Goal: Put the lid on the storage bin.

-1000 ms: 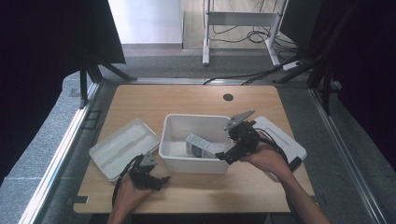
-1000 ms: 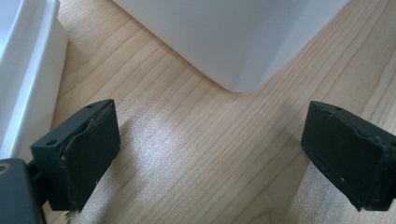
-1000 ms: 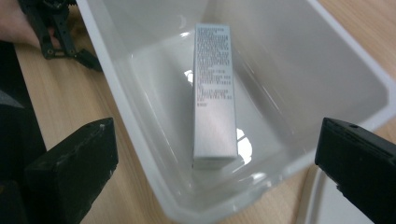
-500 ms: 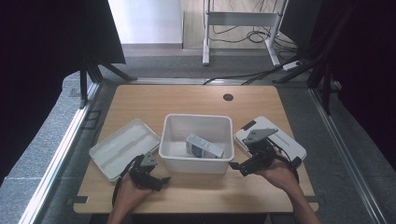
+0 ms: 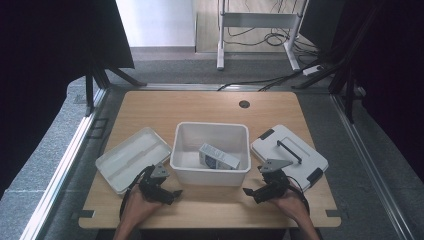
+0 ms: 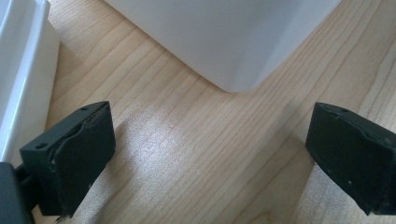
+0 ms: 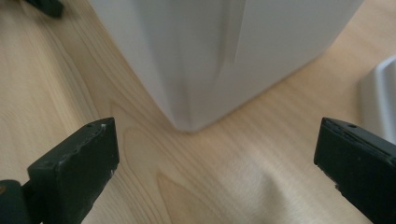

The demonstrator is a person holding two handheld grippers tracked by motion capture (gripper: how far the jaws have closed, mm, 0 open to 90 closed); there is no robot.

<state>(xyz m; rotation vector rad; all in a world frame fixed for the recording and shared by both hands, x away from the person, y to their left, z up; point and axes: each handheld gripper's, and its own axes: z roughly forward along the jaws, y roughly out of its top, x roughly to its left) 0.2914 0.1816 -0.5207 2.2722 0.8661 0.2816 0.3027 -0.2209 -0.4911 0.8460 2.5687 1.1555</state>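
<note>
In the high view a white bin sits at the centre of the wooden table, with a small carton lying inside it. The left gripper rests low in the frame, below the bin's lower left corner, jaws wide apart and holding nothing. The right gripper sits below the lower right corner, jaws likewise spread and empty. A white lid lies left of the bin, a handled lid right of it

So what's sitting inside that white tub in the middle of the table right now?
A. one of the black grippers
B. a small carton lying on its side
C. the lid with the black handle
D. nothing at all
B: the high view shows a small carton lying inside the white tub, while the lid rests on the table to its right.
</note>
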